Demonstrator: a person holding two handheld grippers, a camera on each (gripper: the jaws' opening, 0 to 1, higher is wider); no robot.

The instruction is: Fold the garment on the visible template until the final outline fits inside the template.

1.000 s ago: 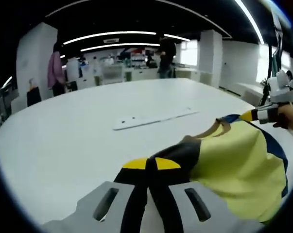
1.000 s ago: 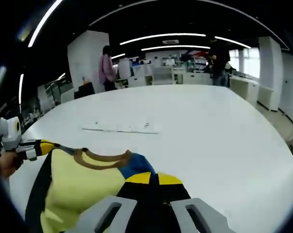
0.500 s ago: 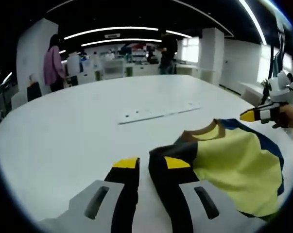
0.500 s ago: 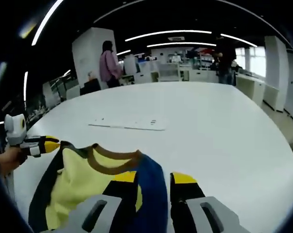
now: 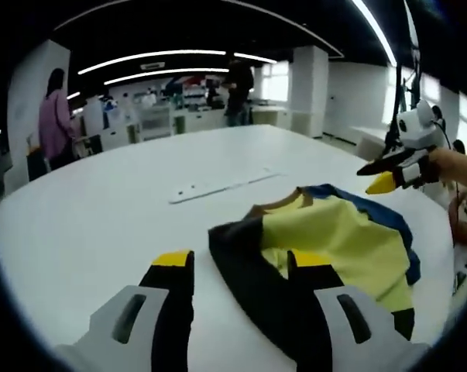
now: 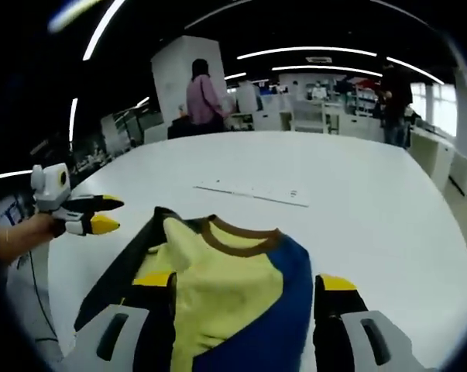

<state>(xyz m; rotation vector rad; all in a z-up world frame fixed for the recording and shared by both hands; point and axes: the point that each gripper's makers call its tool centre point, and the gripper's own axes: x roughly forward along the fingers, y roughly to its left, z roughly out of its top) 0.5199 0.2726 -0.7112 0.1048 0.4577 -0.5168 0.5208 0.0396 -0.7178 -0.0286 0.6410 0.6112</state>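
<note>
Garment (image 5: pixel 338 240) lies crumpled on white table (image 5: pixel 101 225), yellow, blue and black, near thin white template (image 5: pixel 221 184). My left gripper (image 5: pixel 241 267) and right gripper (image 6: pixel 245 285) both spread wide, holding nothing.

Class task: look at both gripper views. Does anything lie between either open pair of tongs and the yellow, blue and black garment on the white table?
Nothing visible does. The yellow, blue and black garment lies directly at both open tongs on the white table.

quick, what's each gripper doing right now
Left gripper: open, holding nothing, jaws over the shirt.
Right gripper: open, holding nothing, jaws astride the shirt.
</note>
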